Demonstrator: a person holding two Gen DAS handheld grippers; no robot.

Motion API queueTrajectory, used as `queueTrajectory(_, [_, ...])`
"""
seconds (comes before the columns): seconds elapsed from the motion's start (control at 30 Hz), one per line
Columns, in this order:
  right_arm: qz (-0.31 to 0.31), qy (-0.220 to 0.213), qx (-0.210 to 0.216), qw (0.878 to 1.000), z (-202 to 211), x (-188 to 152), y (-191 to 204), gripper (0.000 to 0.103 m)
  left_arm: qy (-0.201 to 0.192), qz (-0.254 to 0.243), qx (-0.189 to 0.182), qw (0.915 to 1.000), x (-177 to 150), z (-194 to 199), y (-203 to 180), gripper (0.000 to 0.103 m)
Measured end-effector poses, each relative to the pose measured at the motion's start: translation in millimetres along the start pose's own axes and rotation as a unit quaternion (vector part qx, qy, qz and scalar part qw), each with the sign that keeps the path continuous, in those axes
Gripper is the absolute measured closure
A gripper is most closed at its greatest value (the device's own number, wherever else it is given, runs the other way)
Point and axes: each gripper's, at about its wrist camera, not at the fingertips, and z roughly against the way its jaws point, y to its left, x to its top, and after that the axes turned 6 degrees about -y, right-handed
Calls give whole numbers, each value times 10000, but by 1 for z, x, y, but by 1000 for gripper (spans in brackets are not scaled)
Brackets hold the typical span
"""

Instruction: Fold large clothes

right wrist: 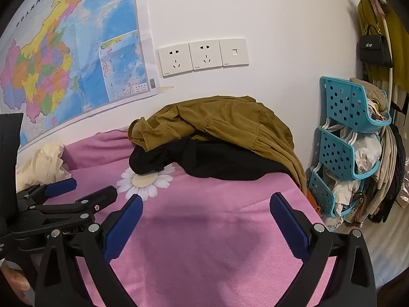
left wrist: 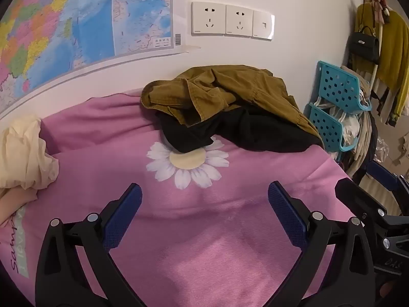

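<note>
Against the wall, an olive-brown garment point(left wrist: 230, 89) is heaped over a black garment point(left wrist: 242, 133) on the pink bedspread point(left wrist: 204, 243). Both the left gripper point(left wrist: 204, 199) and right gripper point(right wrist: 205, 212) are spread wide, empty. A cream cloth point(left wrist: 23, 153) and blue baskets point(right wrist: 342, 138) flank them. The daisy print point(left wrist: 188, 162) is seen whole only from the left wrist.

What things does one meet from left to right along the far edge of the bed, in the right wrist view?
Cream cloth → olive-brown jacket lying over a black garment → stacked teal baskets → hanging clothes.
</note>
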Motion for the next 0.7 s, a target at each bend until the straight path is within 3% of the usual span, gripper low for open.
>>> queueTrajectory(0.7, [-13, -43, 15, 10000, 0, 0, 0, 6, 1, 80, 39, 10000, 2, 1, 4, 6])
